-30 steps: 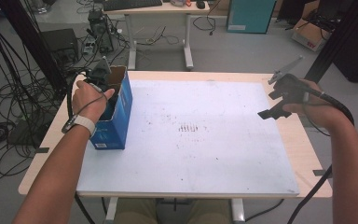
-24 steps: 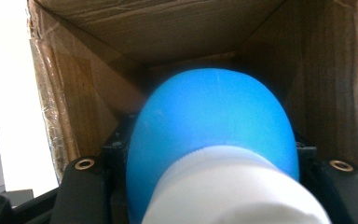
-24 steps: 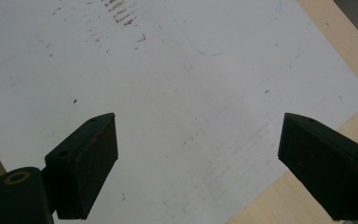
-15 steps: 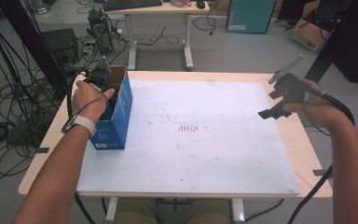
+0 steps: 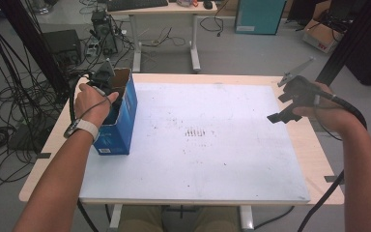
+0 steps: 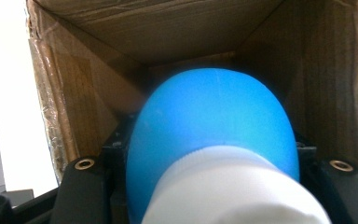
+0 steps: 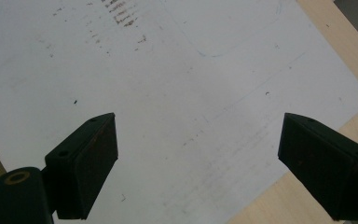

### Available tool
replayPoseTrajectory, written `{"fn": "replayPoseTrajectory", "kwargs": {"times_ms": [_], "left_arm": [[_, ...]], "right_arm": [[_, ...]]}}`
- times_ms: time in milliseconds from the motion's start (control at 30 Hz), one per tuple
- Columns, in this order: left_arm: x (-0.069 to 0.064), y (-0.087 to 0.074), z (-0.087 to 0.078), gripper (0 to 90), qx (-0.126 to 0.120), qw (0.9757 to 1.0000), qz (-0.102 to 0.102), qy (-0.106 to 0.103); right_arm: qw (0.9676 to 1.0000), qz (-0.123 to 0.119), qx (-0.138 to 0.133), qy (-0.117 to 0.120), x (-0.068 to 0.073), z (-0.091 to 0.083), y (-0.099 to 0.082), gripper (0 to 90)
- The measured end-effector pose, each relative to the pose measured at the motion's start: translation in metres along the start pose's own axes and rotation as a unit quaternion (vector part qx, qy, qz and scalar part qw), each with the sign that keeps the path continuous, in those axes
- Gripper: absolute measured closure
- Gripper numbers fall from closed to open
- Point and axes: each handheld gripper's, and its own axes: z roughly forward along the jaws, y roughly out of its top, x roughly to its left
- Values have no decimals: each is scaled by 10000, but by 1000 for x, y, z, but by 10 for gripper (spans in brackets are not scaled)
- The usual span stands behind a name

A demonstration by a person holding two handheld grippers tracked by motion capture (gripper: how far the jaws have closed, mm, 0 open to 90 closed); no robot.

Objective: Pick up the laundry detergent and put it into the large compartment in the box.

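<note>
I am clamping my left claw (image 6: 205, 196) on a blue bottle with a white cap (image 6: 214, 135) and holding it inside the cardboard box (image 5: 121, 113) at the table's 9 o'clock. Likely step: placing. Next move calls for releasing, then lifting clear. My right claw (image 7: 198, 163) is hanging apart, empty, over the white mat (image 7: 177, 84) at 3 o'clock.

glossy plastic bottle (image 6: 214, 135), rough cardboard box (image 6: 135, 42)

Box (image 5: 118, 123): on the mat (image 5: 212, 159), at its left edge, open top up. Bottle (image 6: 214, 135): inside the box, between the left gripper's (image 5: 107, 84) jaws. Mat: on the table (image 5: 314, 154), covering most of it. Right gripper (image 5: 294, 99): above the mat's right edge, well apart from the box.
</note>
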Motion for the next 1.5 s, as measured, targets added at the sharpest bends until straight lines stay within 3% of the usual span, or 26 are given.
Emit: {"fn": "replayPoseTrajectory", "kwargs": {"times_ms": [1500], "left_arm": [[-1, 1, 0, 387, 4, 10000, 49, 14]], "right_arm": [[10000, 28, 5, -9, 0, -2, -3, 118]]}}
